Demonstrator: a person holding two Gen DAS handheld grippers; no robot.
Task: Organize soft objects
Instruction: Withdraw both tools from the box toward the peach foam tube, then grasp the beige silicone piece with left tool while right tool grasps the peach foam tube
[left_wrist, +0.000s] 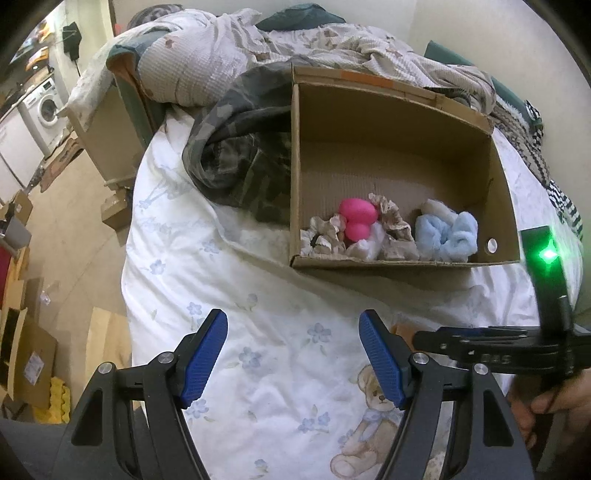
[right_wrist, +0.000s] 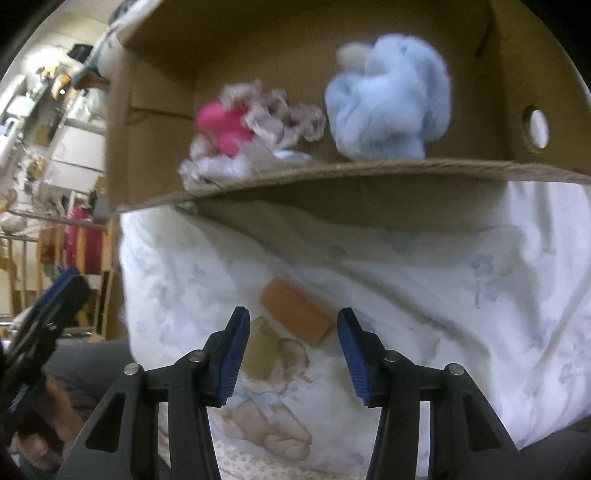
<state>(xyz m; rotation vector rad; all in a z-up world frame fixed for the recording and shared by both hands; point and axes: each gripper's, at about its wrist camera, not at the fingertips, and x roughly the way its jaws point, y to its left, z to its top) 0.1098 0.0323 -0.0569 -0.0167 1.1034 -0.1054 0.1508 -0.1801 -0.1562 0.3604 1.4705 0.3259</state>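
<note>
Lying on the white floral bed sheet, the orange rectangular sponge block sits between the right gripper fingers, untouched, jaws half open. Left gripper stands open, empty. Open brown cardboard box at 12 o'clock.

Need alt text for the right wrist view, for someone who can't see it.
The right gripper hangs open over an orange sponge-like block lying on a white bedsheet, pads not touching it. Beyond stands an open cardboard box holding a fluffy blue item, a pink item and crumpled patterned fabric. The left gripper shows at the left edge.
</note>
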